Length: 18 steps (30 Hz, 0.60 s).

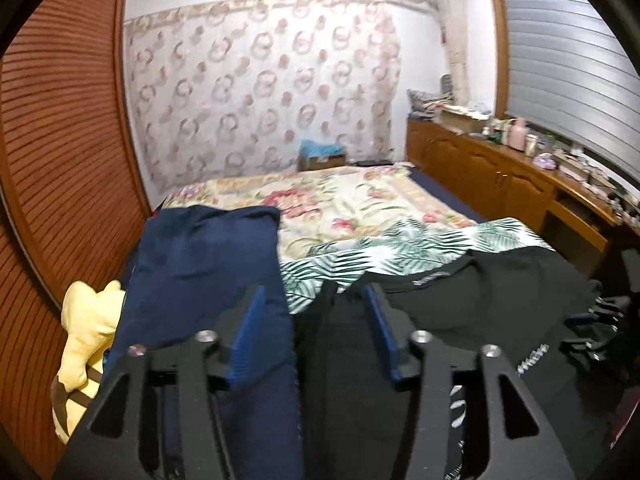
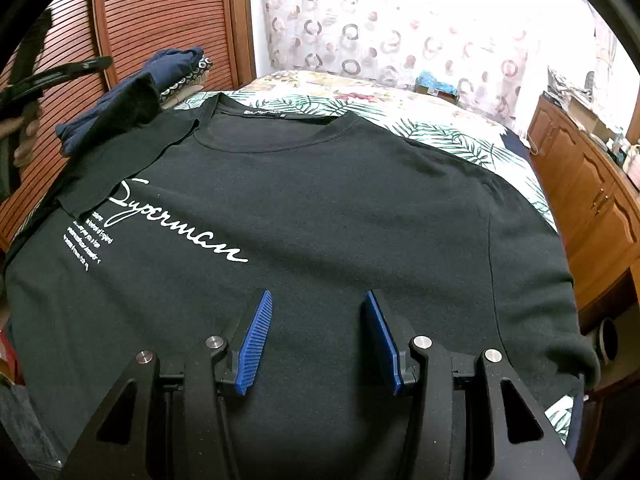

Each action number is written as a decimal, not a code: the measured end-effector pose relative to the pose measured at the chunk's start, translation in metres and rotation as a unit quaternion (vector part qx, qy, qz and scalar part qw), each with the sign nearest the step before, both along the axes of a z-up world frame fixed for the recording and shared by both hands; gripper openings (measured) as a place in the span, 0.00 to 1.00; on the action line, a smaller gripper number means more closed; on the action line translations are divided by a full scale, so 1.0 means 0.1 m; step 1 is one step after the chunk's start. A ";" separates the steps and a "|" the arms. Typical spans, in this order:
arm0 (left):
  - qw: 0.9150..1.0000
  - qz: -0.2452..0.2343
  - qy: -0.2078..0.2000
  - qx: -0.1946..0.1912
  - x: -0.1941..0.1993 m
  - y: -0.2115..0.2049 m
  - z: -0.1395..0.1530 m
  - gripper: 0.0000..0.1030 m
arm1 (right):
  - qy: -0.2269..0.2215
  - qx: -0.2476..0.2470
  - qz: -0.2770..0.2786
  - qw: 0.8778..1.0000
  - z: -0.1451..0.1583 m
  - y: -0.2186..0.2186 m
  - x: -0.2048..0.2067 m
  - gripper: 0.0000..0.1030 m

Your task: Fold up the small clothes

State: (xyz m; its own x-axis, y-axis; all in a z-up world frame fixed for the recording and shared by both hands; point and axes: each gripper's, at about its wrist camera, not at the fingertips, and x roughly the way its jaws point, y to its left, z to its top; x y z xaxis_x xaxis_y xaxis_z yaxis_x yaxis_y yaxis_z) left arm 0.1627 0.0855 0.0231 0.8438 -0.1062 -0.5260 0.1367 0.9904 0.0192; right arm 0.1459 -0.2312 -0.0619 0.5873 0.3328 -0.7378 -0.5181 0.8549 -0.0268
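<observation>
On a bed with a leaf-print sheet (image 2: 440, 128), we have the black T-shirt (image 2: 320, 208) spread face up, its left sleeve (image 2: 120, 144) already folded in across the chest. Our left gripper (image 1: 316, 320) and right gripper (image 2: 318, 328) both hang open and empty. The right sleeve and body folds remain; folded navy clothes (image 1: 204, 256) lie at left.
</observation>
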 end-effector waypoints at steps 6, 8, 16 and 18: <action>1.000 -0.024 -0.008 -0.013 -0.26 -0.15 -0.02 0.78 | 0.000 0.000 0.000 1.000 0.00 0.00 0.00 0.49; 1.000 -0.024 -0.006 -0.013 -0.33 -0.23 -0.06 0.78 | 0.000 0.000 0.000 1.000 0.00 0.00 0.00 0.49; 0.999 -0.031 0.008 -0.006 -0.58 -0.56 -0.32 0.78 | 0.000 0.001 0.001 1.000 0.00 0.00 0.00 0.51; 0.999 -0.033 0.010 -0.003 -0.64 -0.62 -0.36 0.78 | 0.000 0.000 0.001 1.000 0.00 0.00 0.00 0.51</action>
State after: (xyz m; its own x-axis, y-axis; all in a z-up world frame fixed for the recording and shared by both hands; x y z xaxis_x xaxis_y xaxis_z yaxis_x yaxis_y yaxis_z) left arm 0.0990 0.0238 -0.0131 0.8239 -0.1647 -0.5423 0.2016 0.9794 0.0089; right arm 0.1456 -0.2309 -0.0621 0.5861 0.3347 -0.7379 -0.5198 0.8539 -0.0256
